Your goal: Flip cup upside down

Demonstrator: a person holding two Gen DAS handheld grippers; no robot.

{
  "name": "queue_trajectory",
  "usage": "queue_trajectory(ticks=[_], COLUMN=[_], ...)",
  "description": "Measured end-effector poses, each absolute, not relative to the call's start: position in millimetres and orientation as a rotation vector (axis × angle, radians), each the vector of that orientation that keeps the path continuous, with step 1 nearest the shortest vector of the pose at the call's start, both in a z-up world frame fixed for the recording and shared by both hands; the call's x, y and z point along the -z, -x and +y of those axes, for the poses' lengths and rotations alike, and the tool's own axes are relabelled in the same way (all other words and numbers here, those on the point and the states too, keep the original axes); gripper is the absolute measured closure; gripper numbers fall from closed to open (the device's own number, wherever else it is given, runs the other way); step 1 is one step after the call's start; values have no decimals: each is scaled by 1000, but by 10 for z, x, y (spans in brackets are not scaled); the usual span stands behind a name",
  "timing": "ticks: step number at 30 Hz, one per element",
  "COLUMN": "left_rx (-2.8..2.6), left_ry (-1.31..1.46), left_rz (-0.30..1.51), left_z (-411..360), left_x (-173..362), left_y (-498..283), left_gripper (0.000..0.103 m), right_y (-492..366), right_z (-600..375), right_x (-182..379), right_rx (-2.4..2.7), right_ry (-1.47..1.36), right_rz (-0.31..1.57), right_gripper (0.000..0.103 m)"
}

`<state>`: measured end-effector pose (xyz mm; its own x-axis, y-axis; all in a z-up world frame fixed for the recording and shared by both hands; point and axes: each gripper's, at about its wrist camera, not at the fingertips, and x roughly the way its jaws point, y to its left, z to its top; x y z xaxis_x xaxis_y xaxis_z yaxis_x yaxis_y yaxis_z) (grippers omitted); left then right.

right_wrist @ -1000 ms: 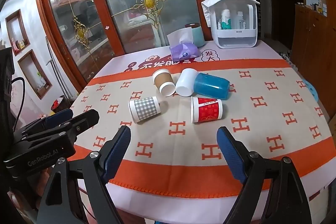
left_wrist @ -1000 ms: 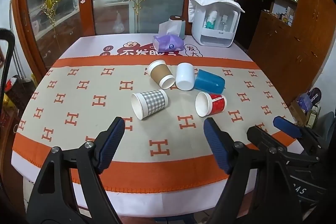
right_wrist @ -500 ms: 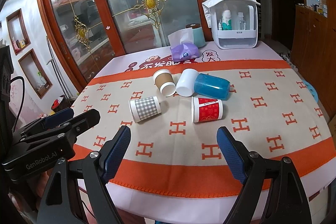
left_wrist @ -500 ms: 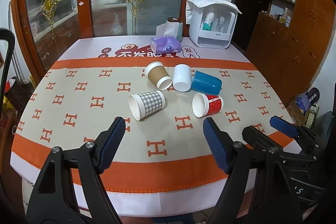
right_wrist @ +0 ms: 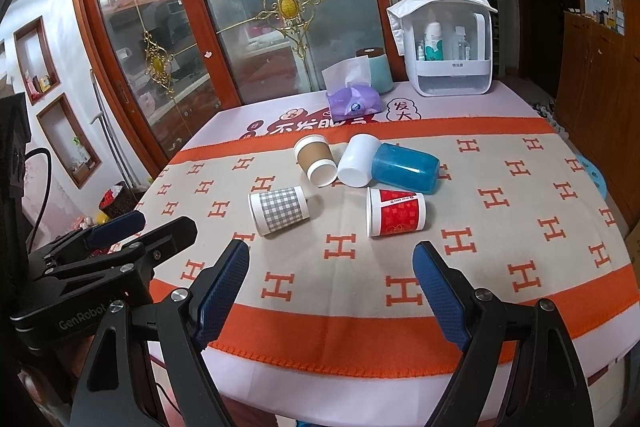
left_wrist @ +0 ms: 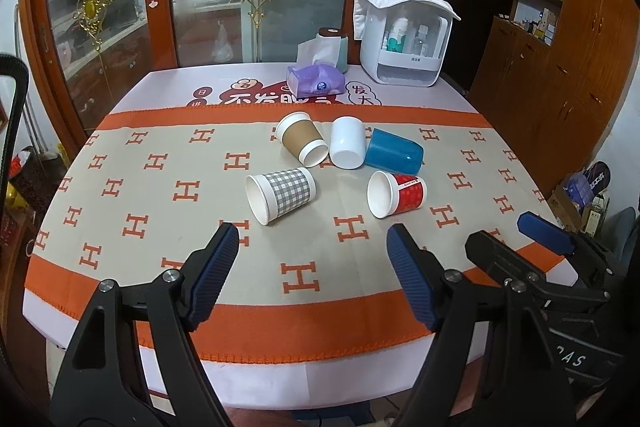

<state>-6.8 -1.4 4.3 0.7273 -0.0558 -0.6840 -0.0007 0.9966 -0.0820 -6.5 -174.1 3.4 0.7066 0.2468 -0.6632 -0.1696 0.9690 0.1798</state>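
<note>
1. Five cups lie on their sides in a cluster at mid-table on the orange-and-beige H-patterned cloth [left_wrist: 192, 307]. From the left wrist view, the grey checked paper cup [left_wrist: 281, 193] sits at 11 o'clock of the left gripper [left_wrist: 312, 259], which is spread wide and holds nothing.

2. The right gripper [right_wrist: 331, 277] is likewise wide apart and empty, short of the cups. The red paper cup [right_wrist: 396, 213] lies at its 1 o'clock.

3. Behind these two lie a brown sleeved paper cup [left_wrist: 302, 143], a white plastic cup [left_wrist: 346, 148] and a blue plastic tumbler [left_wrist: 394, 157], close together and seemingly touching.

4. The checked cup's long axis runs roughly 8 to 2 o'clock in the left view, mouth toward 8. The red cup's mouth faces 9 o'clock, base toward 3.

5. Which cup is meant cannot be told. The paper ones look light, thin-walled and easily crushed. A gentle pinch across the mid-body, clear of the rolled rim, seems safest. Being round, a cup may roll off if nudged.

6. A purple tissue pack [left_wrist: 316, 80] and a white storage box [left_wrist: 404, 37] stand at the far edge.
</note>
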Motion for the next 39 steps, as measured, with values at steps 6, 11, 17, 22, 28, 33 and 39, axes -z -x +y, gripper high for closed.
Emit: queue_trajectory(ticks=[6,11,17,22,28,33,39], left_rx=[33,45,81,135,228,271,314], left_ry=[54,11,-43,-107,-171,-271,-380], left_rz=[772,803,866,940,1041,1106,1192], left_z=[-13,-10,26,101,184,118,-28], left_x=[-44,-20,64,165,253,450,838], left_y=[25,-89,-362,-719,-1268,-1699,-2111], left_gripper=[29,28,28,28,28,28,28], right_y=[39,-46,-259,-544,-998,-1361,-1719], right_z=[-1717,-1696,-1658,-1643,-1671,-1681,-1696], right_x=[-115,-53,131,351,681,973,1336], right_rx=[-233,-232,-229,-220,-220,-229,-237], right_ry=[-107,-106,-109,-139,-247,-353,-451], right_rz=[755,777,825,886,976,1060,1149], right_gripper=[18,18,18,18,19,20,20])
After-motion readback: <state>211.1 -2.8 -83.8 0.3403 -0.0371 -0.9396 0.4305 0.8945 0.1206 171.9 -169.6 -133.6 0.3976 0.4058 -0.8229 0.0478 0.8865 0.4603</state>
